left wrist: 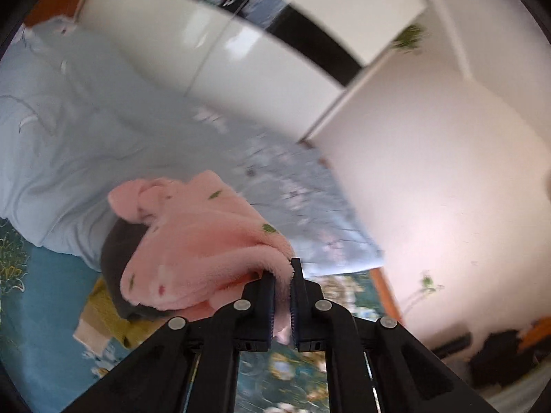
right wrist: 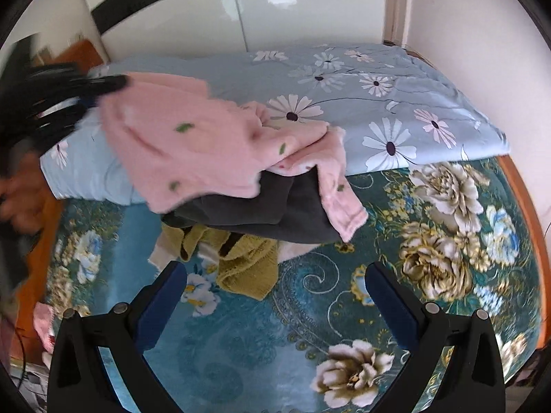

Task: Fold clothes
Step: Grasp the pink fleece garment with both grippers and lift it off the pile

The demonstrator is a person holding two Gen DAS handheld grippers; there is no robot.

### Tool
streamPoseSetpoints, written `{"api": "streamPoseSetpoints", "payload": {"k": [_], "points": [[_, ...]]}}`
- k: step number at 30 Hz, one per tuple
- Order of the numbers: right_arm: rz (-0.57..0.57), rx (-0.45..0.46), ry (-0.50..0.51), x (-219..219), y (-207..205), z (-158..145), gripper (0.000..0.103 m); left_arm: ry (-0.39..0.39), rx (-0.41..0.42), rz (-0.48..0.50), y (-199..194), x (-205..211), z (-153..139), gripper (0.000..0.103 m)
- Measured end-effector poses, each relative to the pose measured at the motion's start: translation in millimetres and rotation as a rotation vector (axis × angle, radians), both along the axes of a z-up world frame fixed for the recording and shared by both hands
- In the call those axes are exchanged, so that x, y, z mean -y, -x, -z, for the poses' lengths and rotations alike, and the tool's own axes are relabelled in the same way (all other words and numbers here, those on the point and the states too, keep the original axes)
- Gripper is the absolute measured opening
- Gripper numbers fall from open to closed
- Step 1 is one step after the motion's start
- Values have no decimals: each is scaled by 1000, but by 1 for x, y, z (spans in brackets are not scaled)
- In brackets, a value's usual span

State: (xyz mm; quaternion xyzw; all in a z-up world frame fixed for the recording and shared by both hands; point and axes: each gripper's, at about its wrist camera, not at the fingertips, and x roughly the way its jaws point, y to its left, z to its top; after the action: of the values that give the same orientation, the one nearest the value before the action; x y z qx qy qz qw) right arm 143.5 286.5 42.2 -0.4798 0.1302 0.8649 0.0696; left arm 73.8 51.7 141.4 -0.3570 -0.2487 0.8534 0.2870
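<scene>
A fluffy pink garment [left wrist: 193,241] with small green leaf marks hangs from my left gripper [left wrist: 283,268], which is shut on its edge. In the right wrist view the same pink garment [right wrist: 193,148] is lifted at the left by that blurred left gripper [right wrist: 103,86], and it drapes over a dark grey garment [right wrist: 275,210]. A mustard-yellow knit piece [right wrist: 248,261] lies beneath the pile on the bed. My right gripper [right wrist: 275,275] stands open above the teal bedspread, below the pile, with nothing between its fingers.
The bed has a teal floral bedspread [right wrist: 430,258] and a folded pale blue daisy quilt [right wrist: 378,103] behind the clothes. White wardrobe doors [right wrist: 241,10] stand behind the bed, a wall [left wrist: 447,172] to the right. A person's hand [right wrist: 20,192] appears at the left edge.
</scene>
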Motion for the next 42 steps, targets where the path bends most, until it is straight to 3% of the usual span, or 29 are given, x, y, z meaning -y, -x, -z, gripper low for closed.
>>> {"api": "streamPoseSetpoints", "payload": {"k": [2,7,9,10,13,15,19,22,26,30,32,33,36,42], "points": [[27,-17,13,-22,-15,-4,103,9,-28,24,-39,-1,-15,8],[94,-58,45,-77,-53,-12,103,103,-17,85,-132,-36,-16,7],[121,-74,58,-98,-68,-16,103,120,49,65,-158,-62,-6,7],[135,-83,64,-109,-75,-18,103,81,95,55,-179,-73,-2,7],[175,-107,84,-142,-98,-23,103,96,190,61,-207,-113,14,6],[203,-113,122,-165,-110,-16,103,113,209,97,-228,-141,16,6],[182,-77,189,-186,-125,4,103,123,140,220,-261,-201,-8,6],[226,-87,235,-208,-146,11,103,89,75,318,-275,-234,-35,6],[297,-104,243,-245,-169,6,103,181,109,350,-268,-269,-30,8],[302,-105,201,-262,-184,0,103,218,269,293,-250,-265,3,15],[282,-102,191,-260,-188,0,103,187,323,257,-241,-252,16,34],[268,-96,186,-257,-189,1,103,166,321,235,-238,-241,15,43],[191,-61,188,-231,-178,8,103,125,294,134,-224,-201,8,53],[-18,21,209,-143,-125,33,103,113,298,-181,-198,-93,6,54]]}}
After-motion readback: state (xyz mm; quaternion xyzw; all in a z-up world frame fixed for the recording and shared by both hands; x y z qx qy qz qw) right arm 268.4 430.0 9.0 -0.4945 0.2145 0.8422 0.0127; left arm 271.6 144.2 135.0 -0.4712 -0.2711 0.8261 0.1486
